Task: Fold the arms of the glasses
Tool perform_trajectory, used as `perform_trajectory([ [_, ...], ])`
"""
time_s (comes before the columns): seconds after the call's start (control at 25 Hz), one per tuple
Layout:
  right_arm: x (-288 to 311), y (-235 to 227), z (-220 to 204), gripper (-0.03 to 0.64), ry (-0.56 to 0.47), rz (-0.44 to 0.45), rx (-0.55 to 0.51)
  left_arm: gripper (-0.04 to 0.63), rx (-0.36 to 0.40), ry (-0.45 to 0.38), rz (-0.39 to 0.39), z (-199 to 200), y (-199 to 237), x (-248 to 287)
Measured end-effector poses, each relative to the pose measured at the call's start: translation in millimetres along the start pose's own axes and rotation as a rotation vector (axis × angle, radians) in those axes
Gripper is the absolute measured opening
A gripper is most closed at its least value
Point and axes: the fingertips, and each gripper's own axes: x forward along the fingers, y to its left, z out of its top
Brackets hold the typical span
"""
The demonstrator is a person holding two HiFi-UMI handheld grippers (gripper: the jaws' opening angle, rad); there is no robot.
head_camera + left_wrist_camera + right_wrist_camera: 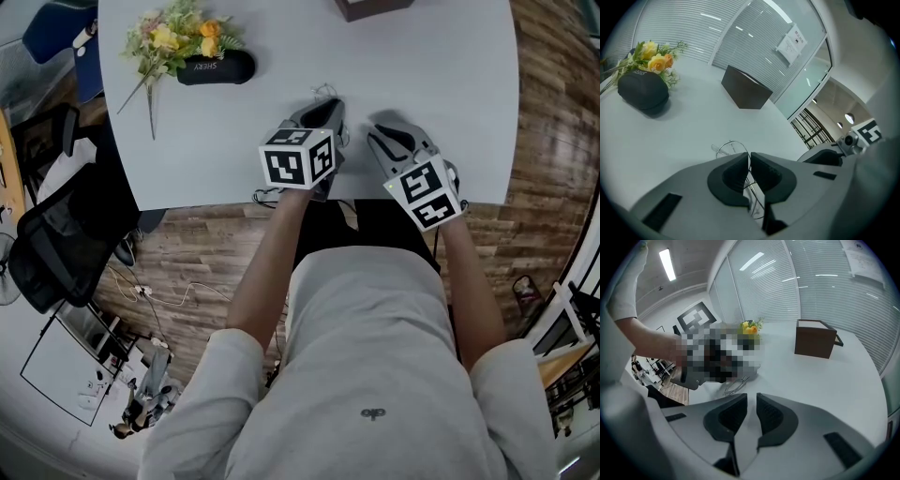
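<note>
The left gripper (750,155) is pressed together on a thin wire of the glasses (730,146). The glasses sit on the table (422,56), to the right of the black case (216,67). The right gripper (751,398) is farther right of the case. Its jaws are a little apart, with nothing in them. So it must reach left. Only the left gripper view shows the pinch. The right gripper view shows just a round rim.

head view: steeply down on the table (441,112). gripper views: riding the left gripper (323,112) and right gripper (386,136), low, close, facing across it; all share the brown box (370,7) and flowers (178,37).
</note>
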Motion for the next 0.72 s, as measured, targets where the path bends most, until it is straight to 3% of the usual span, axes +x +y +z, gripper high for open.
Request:
perform_trajectory([
  [0.72,-4.1,7.8,-1.4,0.067,-0.015,-0.059,0.053,0.023,0.017,-0.010,-0.054,2.8,-0.7,-8.9],
])
